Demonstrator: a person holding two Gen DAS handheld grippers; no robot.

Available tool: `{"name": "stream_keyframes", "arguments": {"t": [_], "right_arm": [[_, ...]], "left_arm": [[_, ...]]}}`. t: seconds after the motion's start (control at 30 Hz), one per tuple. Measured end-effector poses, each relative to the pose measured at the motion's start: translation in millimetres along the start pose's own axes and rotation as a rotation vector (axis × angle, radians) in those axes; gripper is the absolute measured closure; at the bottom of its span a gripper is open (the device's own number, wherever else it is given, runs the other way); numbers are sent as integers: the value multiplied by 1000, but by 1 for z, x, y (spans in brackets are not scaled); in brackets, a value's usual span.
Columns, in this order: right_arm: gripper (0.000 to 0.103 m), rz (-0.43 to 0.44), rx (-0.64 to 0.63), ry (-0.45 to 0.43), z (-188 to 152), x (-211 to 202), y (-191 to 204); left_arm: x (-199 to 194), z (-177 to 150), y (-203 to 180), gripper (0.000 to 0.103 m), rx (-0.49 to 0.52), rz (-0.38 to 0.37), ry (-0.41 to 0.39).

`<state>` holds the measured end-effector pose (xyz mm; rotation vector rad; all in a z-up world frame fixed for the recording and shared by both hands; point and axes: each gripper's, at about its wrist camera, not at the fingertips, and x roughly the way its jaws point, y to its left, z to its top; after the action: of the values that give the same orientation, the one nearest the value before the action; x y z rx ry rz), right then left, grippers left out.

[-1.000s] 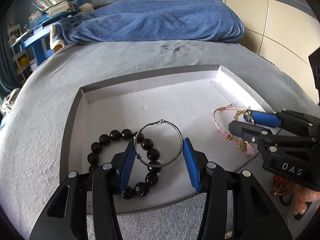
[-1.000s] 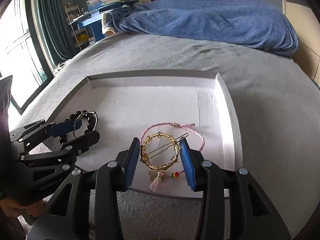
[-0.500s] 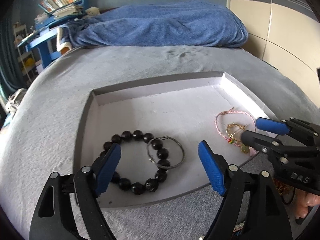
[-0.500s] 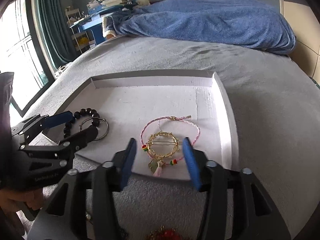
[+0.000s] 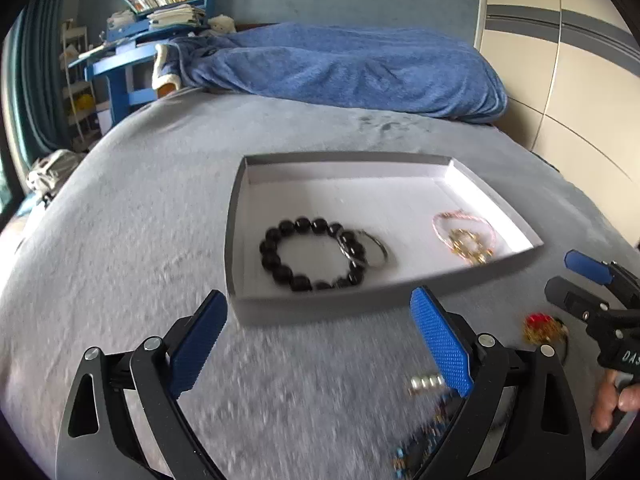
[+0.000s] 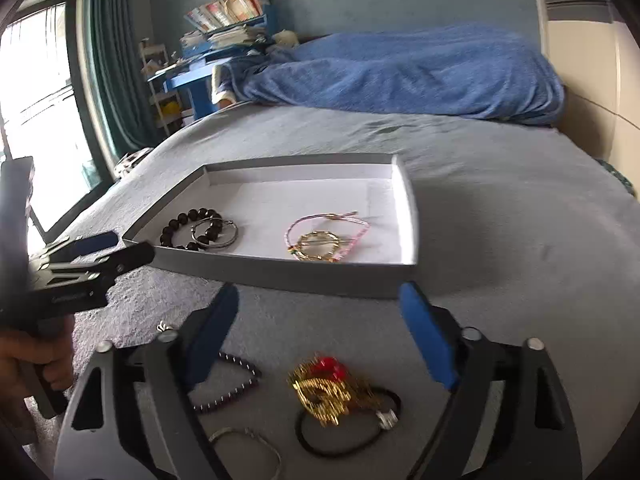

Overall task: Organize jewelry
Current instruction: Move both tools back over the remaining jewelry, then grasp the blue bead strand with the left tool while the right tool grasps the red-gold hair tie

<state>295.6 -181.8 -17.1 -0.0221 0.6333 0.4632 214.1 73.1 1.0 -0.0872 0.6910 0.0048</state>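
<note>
A grey tray (image 5: 312, 312) with a white floor lies on the bed. In it are a black bead bracelet (image 5: 280, 272) with a silver hoop (image 5: 376, 248) leaning on it, a pink cord bracelet (image 6: 332, 218) and a gold round clip (image 6: 316, 246). My left gripper (image 5: 318, 294) hovers in front of the tray's near wall, its jaws opening with nothing between them. My right gripper (image 6: 319, 291) is also just outside the near wall, jaws opening and empty. Below it lies a gold and red ornament on a black hair tie (image 6: 324, 388).
More loose pieces lie on the grey bedcover: a dark studded bracelet (image 6: 232, 384), a thin silver bangle (image 6: 248, 440), pearl beads (image 5: 426, 382). A blue blanket (image 5: 340, 68) is heaped at the bed's far end. A blue desk (image 6: 200, 80) and a window stand at the left.
Both grippers opened and let go, the left of the silver hoop, the right of the gold clip, which now lie in the tray. Both then drew back out of the tray toward me.
</note>
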Motion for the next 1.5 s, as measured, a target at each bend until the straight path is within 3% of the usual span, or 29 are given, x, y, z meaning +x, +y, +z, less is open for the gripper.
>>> {"name": "stream_keyframes", "arguments": {"t": [0.17,0.6,0.7,0.77,0.83,1.13,1.2,1.27,1.33,1.5], "right_arm": [[9,7,12,7,-14,-16,-2],[9,-12,63,45,-45,-32,-12],[21,-21,51,58,-47,-29,-9],[35,-22,47,83,-48,-24,-8],[40,-22,55,108,-47,-18,-10],[44,-32,-2,159,-38,3,0],[50,-48,-17,187,-40,9,2],[66,-60,-21,199,-42,12,2],[78,-52,-28,189,-42,10,3],[80,-14,-35,93,-45,-11,4]], "left_arm": [[-18,-14,-6,10,4,-28,-5],[-40,-51,-31,10,58,-44,22],[-40,-63,-29,10,24,-10,45],[-44,-65,-27,10,11,-3,34],[-48,-67,-25,10,7,-2,17],[-43,-68,-27,10,20,13,50],[-43,-69,-26,10,11,12,51],[-43,-68,-25,10,6,9,52],[-43,-68,-26,10,10,5,51],[-44,-70,-33,12,51,-25,56]]}}
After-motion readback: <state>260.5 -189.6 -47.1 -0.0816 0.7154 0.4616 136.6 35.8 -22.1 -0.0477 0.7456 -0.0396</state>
